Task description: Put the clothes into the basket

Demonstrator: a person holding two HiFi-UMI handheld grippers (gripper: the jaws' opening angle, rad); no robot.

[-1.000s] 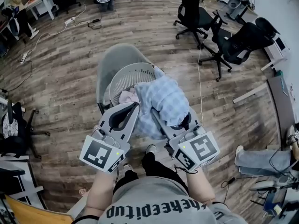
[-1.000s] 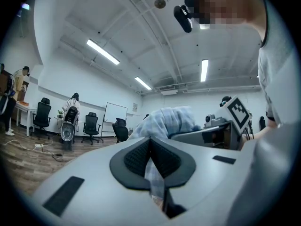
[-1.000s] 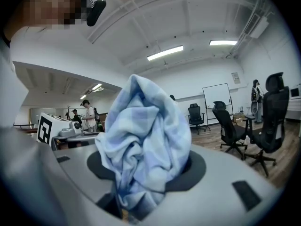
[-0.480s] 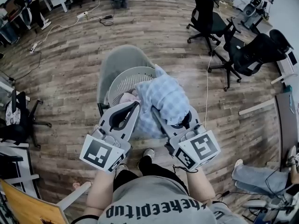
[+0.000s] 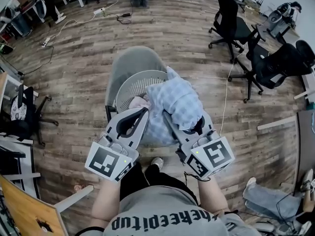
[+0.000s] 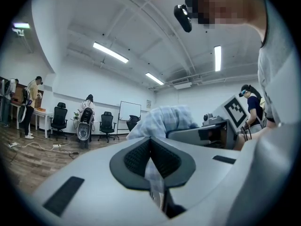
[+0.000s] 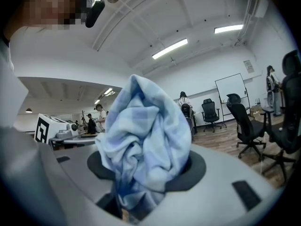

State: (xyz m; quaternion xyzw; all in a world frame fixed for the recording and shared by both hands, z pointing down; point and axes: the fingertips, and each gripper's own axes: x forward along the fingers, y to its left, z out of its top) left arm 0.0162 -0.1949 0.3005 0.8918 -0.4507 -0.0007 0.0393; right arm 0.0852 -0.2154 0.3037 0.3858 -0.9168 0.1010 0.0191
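One blue shirt [image 5: 174, 100], bunched (no long axis) over basket [image 5: 129, 82], right gripper [image 5: 184, 120] fingers clamping bulk, left gripper's [image 5: 143, 113] pinching edge

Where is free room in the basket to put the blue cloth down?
The far left of the basket, between its rim and the pink cloth, is bare. The near right side is crowded: the blue cloth bunches over it.

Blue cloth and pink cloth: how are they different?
The blue cloth is big and checked; the pink cloth is small and plain. The blue cloth is pinched by the left hand-held gripper and the right hand-held gripper over the basket; the pink cloth lies loose inside it. Both are soft, crumpled clothes.
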